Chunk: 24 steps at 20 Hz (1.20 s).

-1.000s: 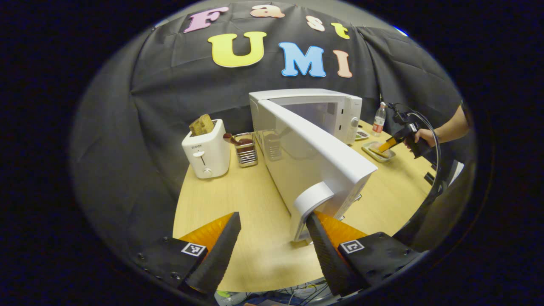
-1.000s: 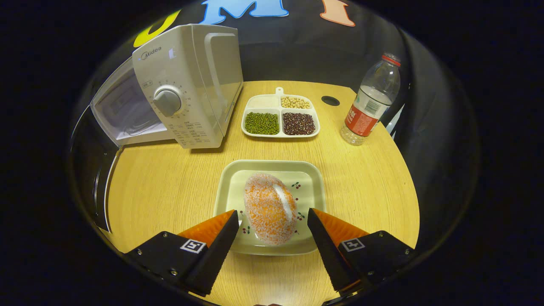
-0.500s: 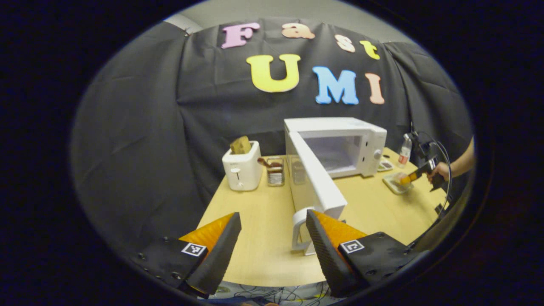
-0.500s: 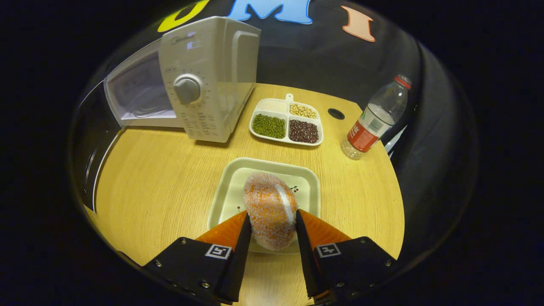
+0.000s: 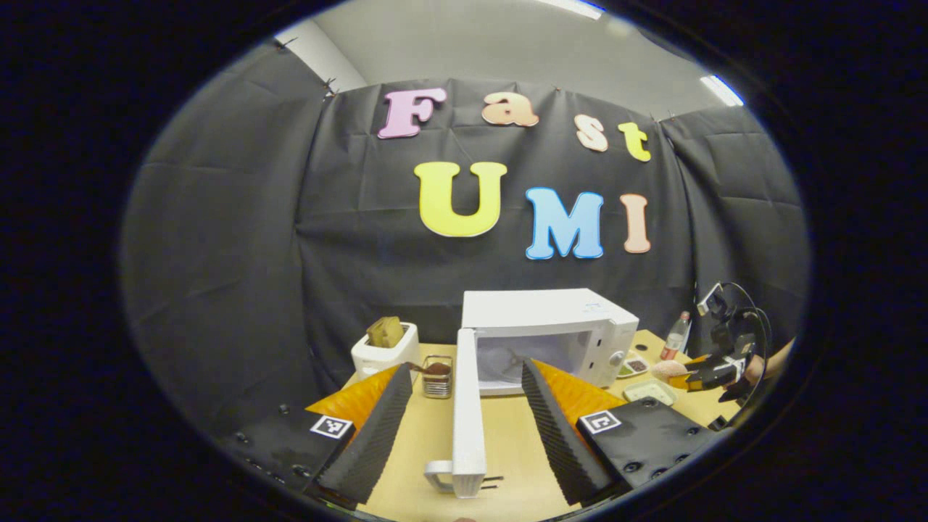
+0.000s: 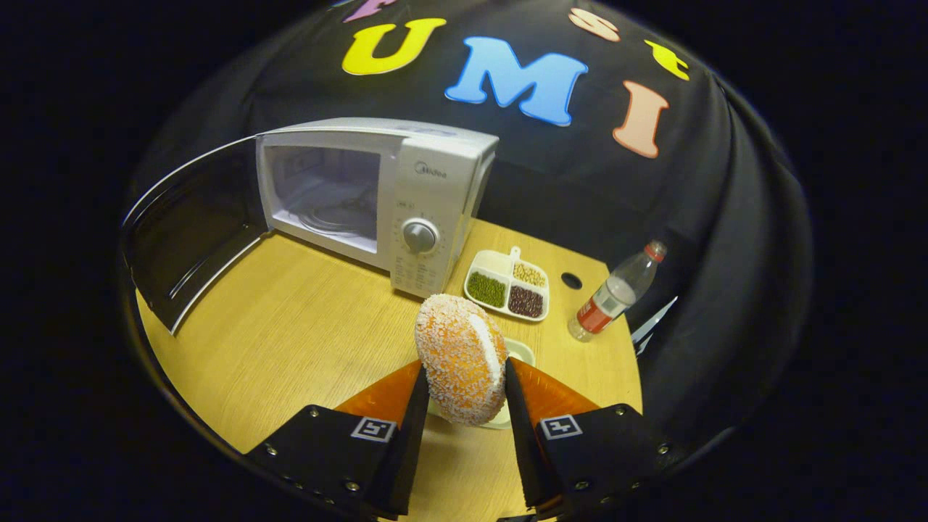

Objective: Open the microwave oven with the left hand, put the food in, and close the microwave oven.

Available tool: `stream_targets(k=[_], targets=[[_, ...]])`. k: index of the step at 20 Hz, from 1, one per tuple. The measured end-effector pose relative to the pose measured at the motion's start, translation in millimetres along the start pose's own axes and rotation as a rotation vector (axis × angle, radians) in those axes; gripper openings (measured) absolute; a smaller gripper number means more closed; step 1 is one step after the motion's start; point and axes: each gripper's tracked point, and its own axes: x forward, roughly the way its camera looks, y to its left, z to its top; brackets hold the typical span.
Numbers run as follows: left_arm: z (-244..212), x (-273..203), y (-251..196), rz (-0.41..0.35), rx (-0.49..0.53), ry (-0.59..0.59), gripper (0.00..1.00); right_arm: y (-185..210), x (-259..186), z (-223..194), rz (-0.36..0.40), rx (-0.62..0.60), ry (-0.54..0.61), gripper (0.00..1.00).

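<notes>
The white microwave (image 5: 551,326) stands at the back of the wooden table with its door (image 5: 467,413) swung wide, seen edge-on between the fingers of my open left gripper (image 5: 464,370), which is drawn back from it. My right gripper (image 6: 460,406) is shut on the sugar-coated orange bun (image 6: 462,359) and holds it in the air above the pale plate (image 6: 519,353). In the right gripper view the microwave (image 6: 435,188) shows its empty cavity (image 6: 326,196) and the open door (image 6: 188,232) to the left. The left gripper view also shows the right gripper (image 5: 707,373) with the bun (image 5: 663,370) at the far right.
A divided tray of beans (image 6: 507,286) and a water bottle (image 6: 612,293) stand right of the microwave. A white toaster (image 5: 384,348) with bread and a small wire rack (image 5: 437,377) stand left of it. The table's bare wood (image 6: 290,341) lies in front of the cavity.
My right gripper shut on the bun and lifted it off the plate. My left gripper let the door handle go, pulled back and tilted up; the door stands fully open.
</notes>
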Motion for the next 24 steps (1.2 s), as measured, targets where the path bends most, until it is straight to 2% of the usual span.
stream_targets(k=[2,5,7,8,12,18,24], targets=[[8.1,9.4,-12.0,-0.031,0.003,-0.012,0.98,2.3,-13.7,18.0,-0.043,-0.114,-0.070,0.57],[20.0,15.1,-25.3,-0.052,0.006,-0.037,0.98,20.5,-28.0,43.1,-0.069,-0.272,-0.166,0.58],[25.8,14.4,-30.1,-0.054,0.000,-0.055,0.99,35.0,-33.0,60.1,-0.083,-0.376,-0.225,0.58],[30.6,11.9,-31.0,-0.048,-0.006,-0.067,0.96,44.6,-33.5,68.6,-0.081,-0.417,-0.256,0.58],[60.0,-6.1,-30.9,-0.019,-0.004,-0.146,0.98,71.5,-36.3,95.7,-0.082,-0.551,-0.364,0.58],[57.8,-28.8,-16.5,0.047,0.016,-0.148,0.98,113.9,-9.4,138.4,-0.125,-0.774,-0.508,0.57],[44.7,-45.6,-18.8,0.095,0.017,-0.117,0.98,139.9,42.2,161.3,-0.169,-0.863,-0.549,0.58]])
